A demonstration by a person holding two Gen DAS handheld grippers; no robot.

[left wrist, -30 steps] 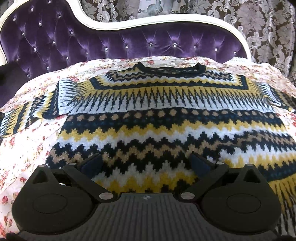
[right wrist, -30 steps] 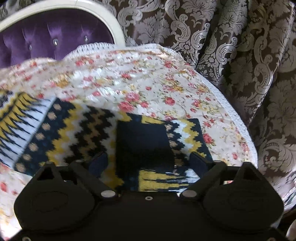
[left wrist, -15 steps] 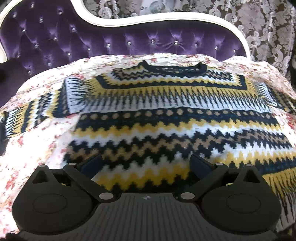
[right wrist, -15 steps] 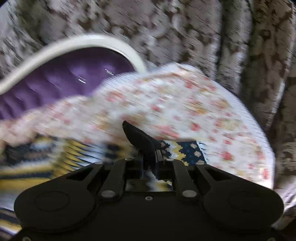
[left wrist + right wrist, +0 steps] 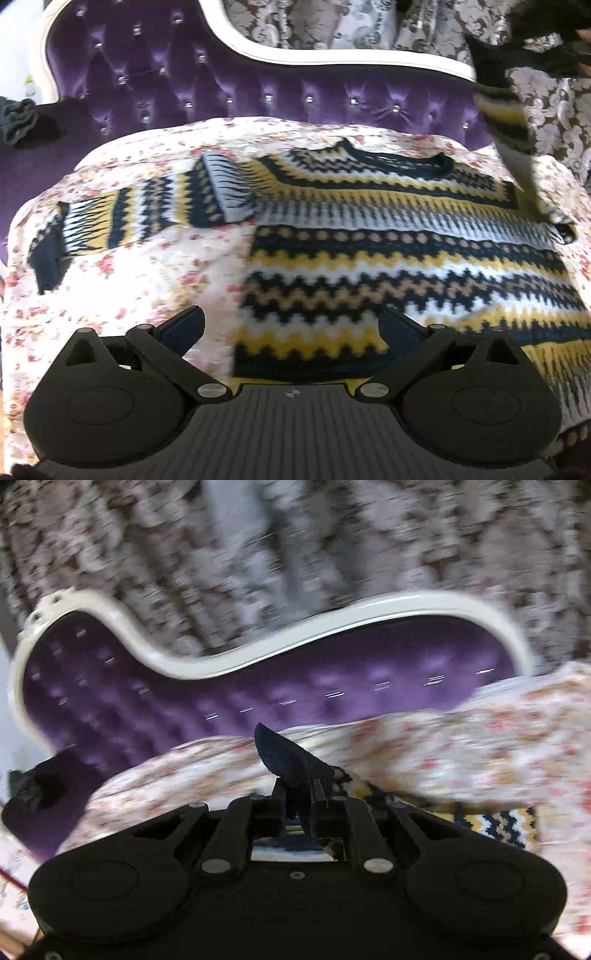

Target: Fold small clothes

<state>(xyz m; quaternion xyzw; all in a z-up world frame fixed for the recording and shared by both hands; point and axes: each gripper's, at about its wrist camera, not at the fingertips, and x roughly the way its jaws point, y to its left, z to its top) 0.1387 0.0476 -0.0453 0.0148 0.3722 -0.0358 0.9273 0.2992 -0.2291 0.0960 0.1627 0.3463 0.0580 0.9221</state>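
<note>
Sweater (image 5: 388, 258) lies flat on floral bedspread (image 5: 166, 280), collar toward purple headboard (image 5: 221, 85). One sleeve (image 5: 140, 214) stretched out on bedspread. Other sleeve (image 5: 506, 122) raised in air at upper right, blurred. Left gripper (image 5: 291, 328) hovers over sweater's bottom hem, jaws spread wide, holding nothing. Right gripper (image 5: 299, 794) closed tight, pinching dark sleeve cuff (image 5: 284, 757), fabric sticking up between fingers. Right wrist view heavily motion-blurred; patterned curtain (image 5: 295, 554) behind headboard.

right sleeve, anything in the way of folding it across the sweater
Nothing visible. The right gripper is shut on the sleeve cuff, lifted, and the sweater lies flat on the floral sheet with nothing on top.
</note>
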